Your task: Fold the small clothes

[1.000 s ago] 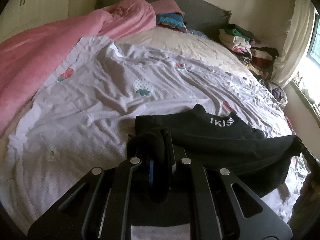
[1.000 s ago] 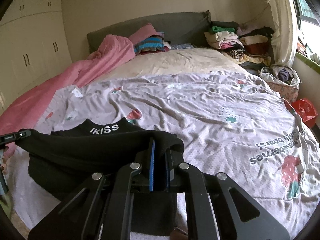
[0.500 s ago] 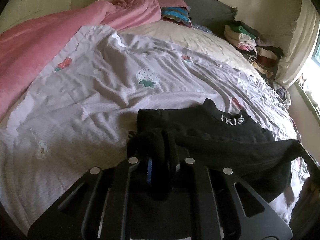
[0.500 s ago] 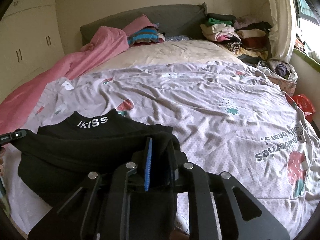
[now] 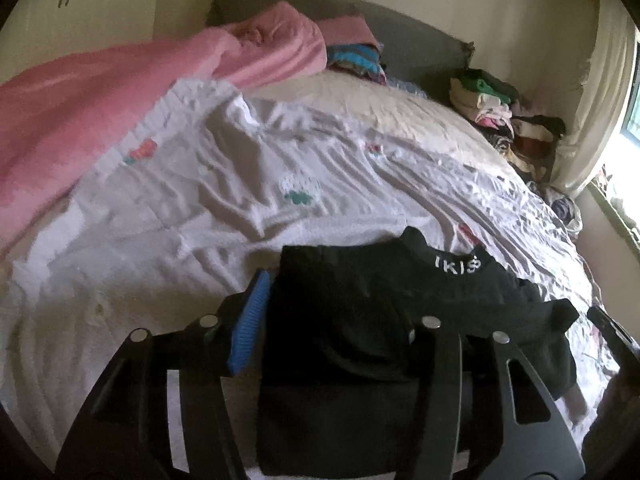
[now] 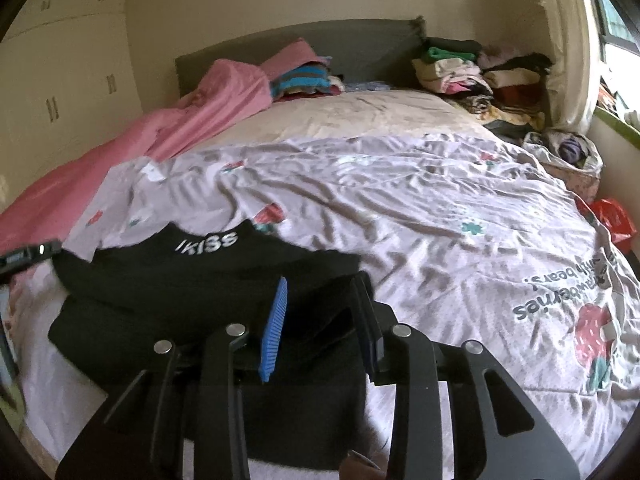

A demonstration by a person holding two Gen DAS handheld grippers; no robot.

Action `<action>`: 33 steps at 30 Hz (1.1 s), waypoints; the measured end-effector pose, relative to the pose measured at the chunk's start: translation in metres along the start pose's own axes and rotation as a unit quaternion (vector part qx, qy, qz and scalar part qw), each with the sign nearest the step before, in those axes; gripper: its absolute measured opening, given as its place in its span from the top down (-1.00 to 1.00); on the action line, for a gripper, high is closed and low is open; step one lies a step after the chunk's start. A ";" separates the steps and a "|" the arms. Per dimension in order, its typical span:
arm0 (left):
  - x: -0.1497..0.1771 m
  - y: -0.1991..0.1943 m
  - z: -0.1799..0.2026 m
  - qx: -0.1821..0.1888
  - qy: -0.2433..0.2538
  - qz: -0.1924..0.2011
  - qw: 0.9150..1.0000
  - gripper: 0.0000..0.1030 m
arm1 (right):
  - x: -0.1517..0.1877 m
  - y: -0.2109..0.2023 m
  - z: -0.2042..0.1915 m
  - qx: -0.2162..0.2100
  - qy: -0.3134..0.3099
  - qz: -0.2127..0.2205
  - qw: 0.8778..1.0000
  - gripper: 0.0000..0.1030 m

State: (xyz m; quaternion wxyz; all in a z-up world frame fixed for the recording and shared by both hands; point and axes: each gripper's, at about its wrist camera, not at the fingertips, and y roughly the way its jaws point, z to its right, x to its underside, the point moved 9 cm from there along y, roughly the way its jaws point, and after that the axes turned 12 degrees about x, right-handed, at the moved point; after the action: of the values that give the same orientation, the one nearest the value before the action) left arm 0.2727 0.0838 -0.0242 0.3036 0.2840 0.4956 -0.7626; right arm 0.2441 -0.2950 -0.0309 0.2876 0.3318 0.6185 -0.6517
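A small black garment point(image 5: 360, 304) with white letters on its collar lies folded over on the near part of the bed; it also shows in the right wrist view point(image 6: 192, 280). My left gripper point(image 5: 332, 300) is open, its jaws spread wide around the garment's left edge, one blue pad point(image 5: 250, 320) showing. My right gripper point(image 6: 320, 304) is open too, its jaws apart over the garment's right edge, with the cloth lying loose between them.
The bed has a wrinkled pale sheet point(image 6: 440, 220) with strawberry prints. A pink duvet point(image 5: 100, 92) lies along the left. Stacks of folded clothes point(image 6: 480, 72) sit by the headboard at the right. A bag of clothes point(image 6: 568, 152) and a red bag point(image 6: 612, 216) are at the bed's right side.
Both grippers were shut on the black garment's corners and have opened. The folded-over cloth now rests on the bed.
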 end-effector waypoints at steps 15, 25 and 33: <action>0.054 0.006 0.046 0.040 0.062 -0.079 0.994 0.99 | 0.059 -0.006 -0.056 -0.054 -0.071 -0.062 0.994 0.59; 0.085 0.042 0.037 -0.006 0.096 -0.123 0.988 0.98 | 0.071 0.034 -0.058 -0.021 -0.078 -0.100 0.992 0.59; 0.058 0.066 0.021 -0.025 0.078 -0.111 0.990 0.92 | 0.044 0.066 -0.066 -0.013 -0.075 -0.092 0.993 0.59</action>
State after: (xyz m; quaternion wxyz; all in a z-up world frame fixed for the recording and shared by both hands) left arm 0.2810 0.0325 -0.0985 0.1845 0.2781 0.5649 -0.7547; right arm 0.2742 -0.2325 -0.1075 0.2765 0.2202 0.6312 -0.6904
